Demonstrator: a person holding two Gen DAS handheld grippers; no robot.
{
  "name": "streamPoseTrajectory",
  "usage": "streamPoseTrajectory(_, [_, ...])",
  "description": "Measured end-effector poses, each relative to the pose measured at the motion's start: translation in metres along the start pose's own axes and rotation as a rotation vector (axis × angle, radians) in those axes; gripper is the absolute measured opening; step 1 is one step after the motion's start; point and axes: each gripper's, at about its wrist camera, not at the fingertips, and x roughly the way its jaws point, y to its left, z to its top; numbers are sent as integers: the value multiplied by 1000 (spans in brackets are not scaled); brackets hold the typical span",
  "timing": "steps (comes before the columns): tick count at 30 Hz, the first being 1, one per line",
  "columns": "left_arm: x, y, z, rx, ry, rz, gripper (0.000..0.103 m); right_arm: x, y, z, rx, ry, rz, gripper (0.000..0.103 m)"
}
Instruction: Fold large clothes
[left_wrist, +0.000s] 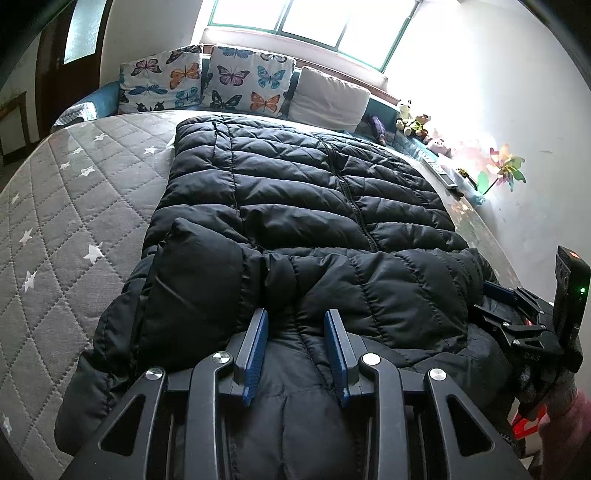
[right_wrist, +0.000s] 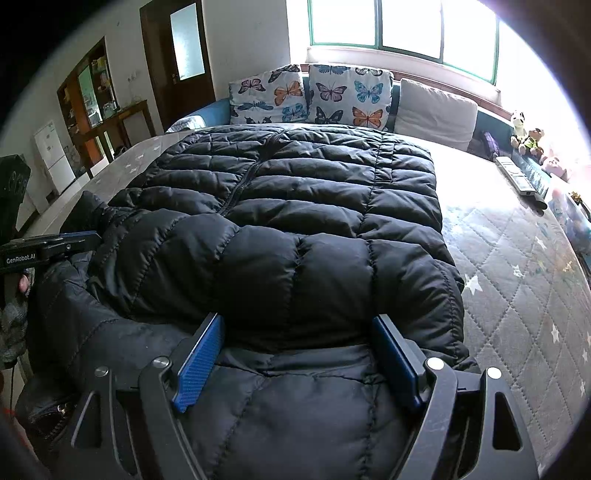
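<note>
A black puffer jacket (left_wrist: 295, 192) (right_wrist: 295, 192) lies spread along the grey star-quilted mattress (left_wrist: 74, 221) (right_wrist: 517, 277), zipper up. A sleeve is folded across its near end. In the left wrist view my left gripper (left_wrist: 297, 325) is shut on a puffy ridge of the jacket's near end, its blue pads pressed against the fabric. My right gripper (right_wrist: 299, 332) stands open and wide over the near end further right, the folded sleeve's edge at its fingertips (right_wrist: 201, 350). Each gripper shows at the edge of the other's view: the right gripper (left_wrist: 498, 291), the left gripper (right_wrist: 74, 240).
Butterfly pillows (left_wrist: 243, 81) (right_wrist: 347, 96) and a white pillow (right_wrist: 436, 110) line the head of the bed under the window. Stuffed toys (right_wrist: 524, 136), a remote (right_wrist: 515, 177) and a pinwheel (left_wrist: 506, 170) sit along the right ledge. A door, a wooden cabinet (right_wrist: 92, 96) and a white fridge (right_wrist: 51, 155) stand far left.
</note>
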Motion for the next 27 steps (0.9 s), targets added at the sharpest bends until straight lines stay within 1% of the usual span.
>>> streamPoseTrajectory(24, [1,5,1,9,-5,-30,36,0,1,-1,0,-1,-2,89])
streamPoseTrajectory(26, [1,4,3,12,-1,-36,39,0,0,-1,-3,-1,-3,89])
streamPoseTrajectory(27, [1,4,3,15,0,-42,42,0,-1,0,-2,-1,-2,89])
